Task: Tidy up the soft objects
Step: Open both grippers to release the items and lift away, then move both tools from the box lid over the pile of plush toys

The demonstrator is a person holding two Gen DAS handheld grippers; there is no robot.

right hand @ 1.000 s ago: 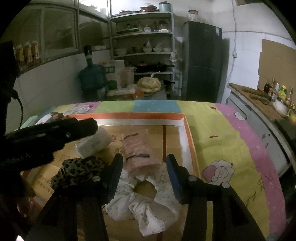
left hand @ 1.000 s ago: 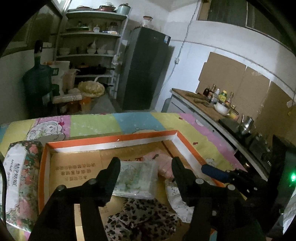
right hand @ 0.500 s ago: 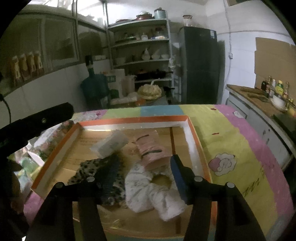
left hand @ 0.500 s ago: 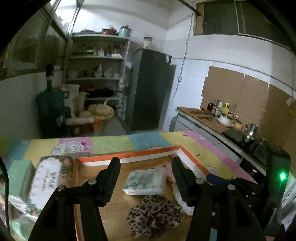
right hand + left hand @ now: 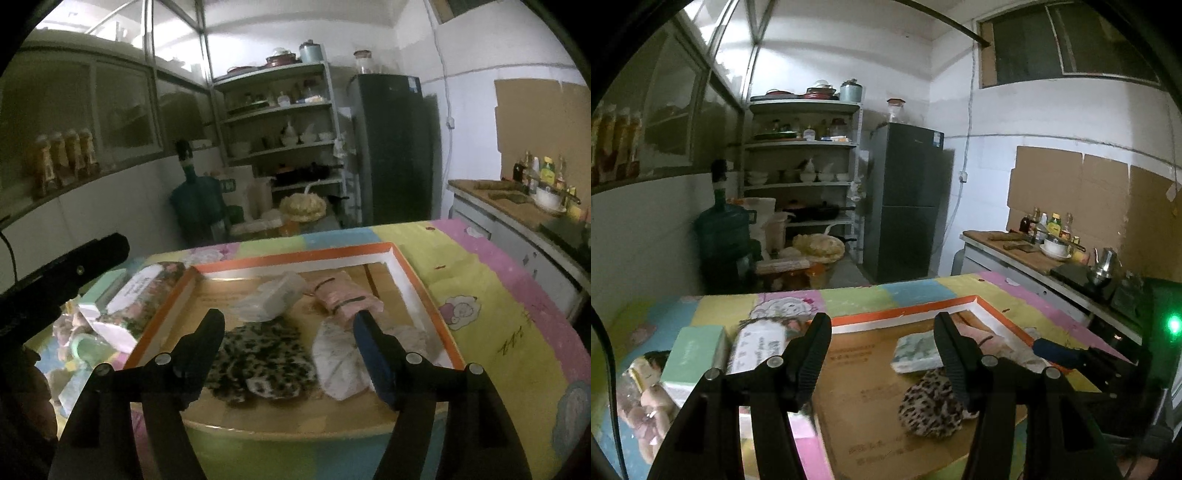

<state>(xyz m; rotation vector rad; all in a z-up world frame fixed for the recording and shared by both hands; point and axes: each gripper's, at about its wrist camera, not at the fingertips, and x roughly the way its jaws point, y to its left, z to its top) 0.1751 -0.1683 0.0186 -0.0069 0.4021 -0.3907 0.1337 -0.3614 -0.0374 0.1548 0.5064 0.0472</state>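
An orange-rimmed cardboard box lies on the table. In it are a leopard-print scrunchie, a white lace scrunchie, a rolled pink cloth and a tissue pack. My right gripper is open and empty, raised above the box's near side. My left gripper is open and empty, above the box's left rim; the tissue pack and the leopard scrunchie show in the left wrist view. Left of the box lie a floral tissue pack and a mint green box.
The table has a colourful cartoon cloth. More small items lie at its left end. Behind stand a water jug, shelves and a fridge. A counter with bottles runs along the right.
Both grippers have pulled back and risen from the box. The left view has swung left, bringing the floral pack and mint box into sight. Both stay open.
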